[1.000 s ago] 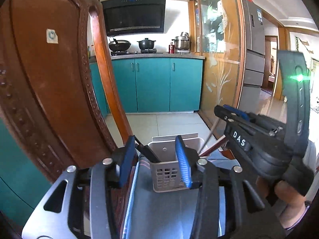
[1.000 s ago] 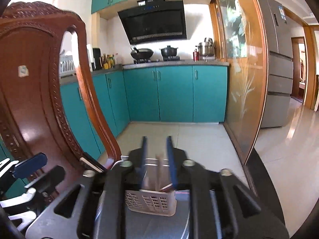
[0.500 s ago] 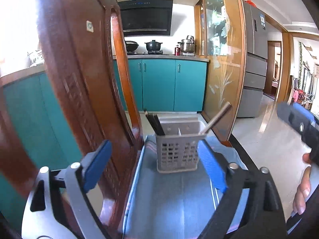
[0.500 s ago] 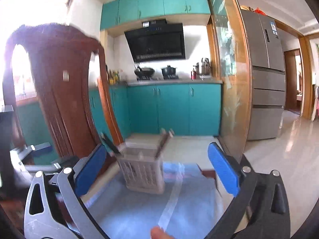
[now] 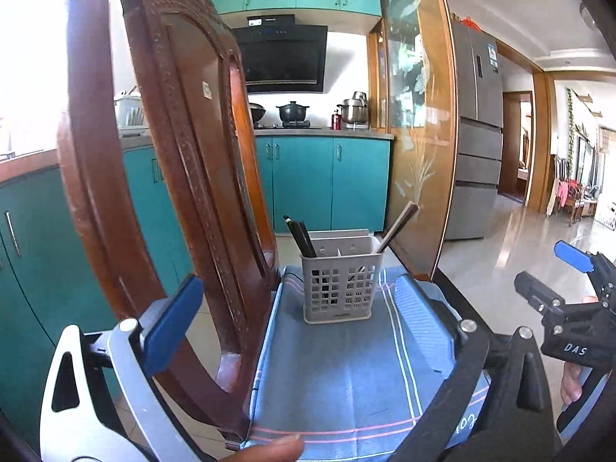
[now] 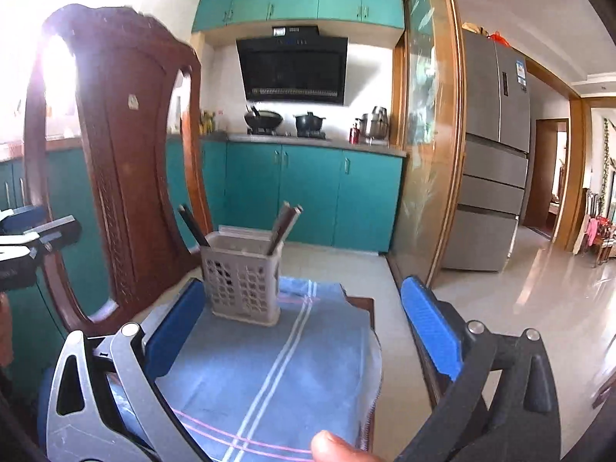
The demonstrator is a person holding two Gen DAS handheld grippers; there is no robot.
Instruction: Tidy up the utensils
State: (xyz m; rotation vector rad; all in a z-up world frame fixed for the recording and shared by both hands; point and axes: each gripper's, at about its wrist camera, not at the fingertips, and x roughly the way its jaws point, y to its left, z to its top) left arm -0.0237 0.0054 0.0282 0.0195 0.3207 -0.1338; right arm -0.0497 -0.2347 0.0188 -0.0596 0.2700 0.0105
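Note:
A grey perforated utensil basket (image 5: 340, 279) stands on a blue cloth (image 5: 346, 377) at the far end of the table. Black chopsticks (image 5: 300, 235) lean in its left compartment, brown chopsticks (image 5: 398, 225) in its right. My left gripper (image 5: 300, 319) is open and empty, pulled back from the basket. My right gripper (image 6: 304, 331) is open and empty, also back from the basket (image 6: 242, 277); it shows at the right edge of the left wrist view (image 5: 569, 308). The black chopsticks (image 6: 192, 225) and brown chopsticks (image 6: 287, 223) show in the right wrist view.
A carved wooden chair back (image 5: 165, 192) rises just left of the cloth, beside the basket. The table's right edge (image 6: 375, 331) drops to a tiled floor. Teal kitchen cabinets (image 5: 323, 181) and a glass partition (image 5: 415, 134) stand beyond.
Both grippers opened and drew back from the basket. The brown chopsticks, held over the basket a second ago, now stand in its right compartment.

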